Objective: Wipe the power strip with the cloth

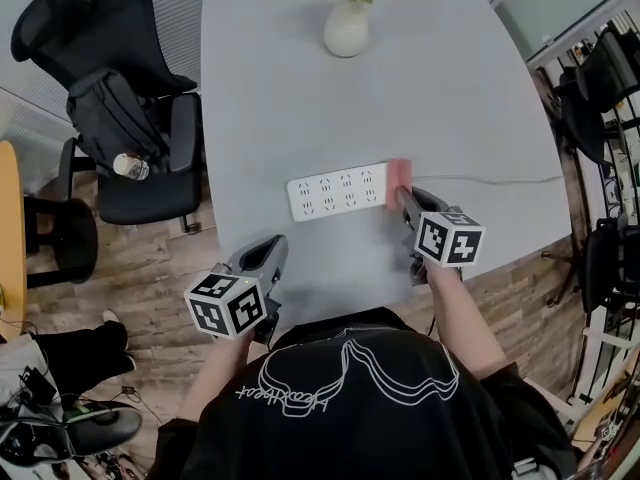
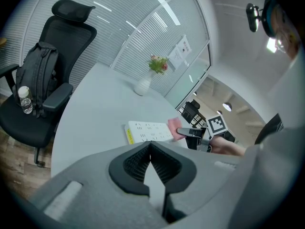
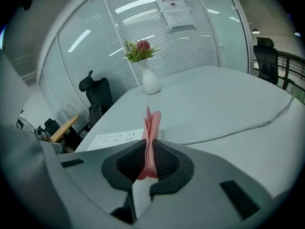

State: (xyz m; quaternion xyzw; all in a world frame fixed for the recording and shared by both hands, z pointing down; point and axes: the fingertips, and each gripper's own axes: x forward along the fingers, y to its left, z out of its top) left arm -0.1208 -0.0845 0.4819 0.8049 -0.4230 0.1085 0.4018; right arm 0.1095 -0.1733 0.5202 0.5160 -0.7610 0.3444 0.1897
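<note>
R gripper (image 1: 404,196) reaches fwd toward 12 o'clock, forearm stretched over the bench (image 1: 450,88) edge. Its jaws are clamped tight on the pink cloth (image 1: 399,172), w/ the fold standing upright btw them. Cloth sits at the 3 o'clock end of the power strip (image 1: 335,192), touching it.

L gripper (image 1: 268,255) hangs at approx 7 o'clock of the strip, by the bench's near edge, elbow bent. Its jaws are pressed together w/ nothing btw them, apart from the strip.

Count:
- 2 grippers, 1 cloth
- 1 white strip w/ 2 rows of sockets
- 1 cable (image 1: 490,179) running off toward 3 o'clock
- 1 white vase (image 1: 346,28) w/ flowers at 12 o'clock
- 1 black chair (image 1: 150,183) at 9 o'clock, carrying 1 backpack (image 1: 108,118) and 1 bottle (image 1: 130,167)

Writing: a paper notice (image 3: 177,11) hangs on the glass wall, print too small to read. A yellow label (image 2: 128,135) on the strip's end is also unreadable.
</note>
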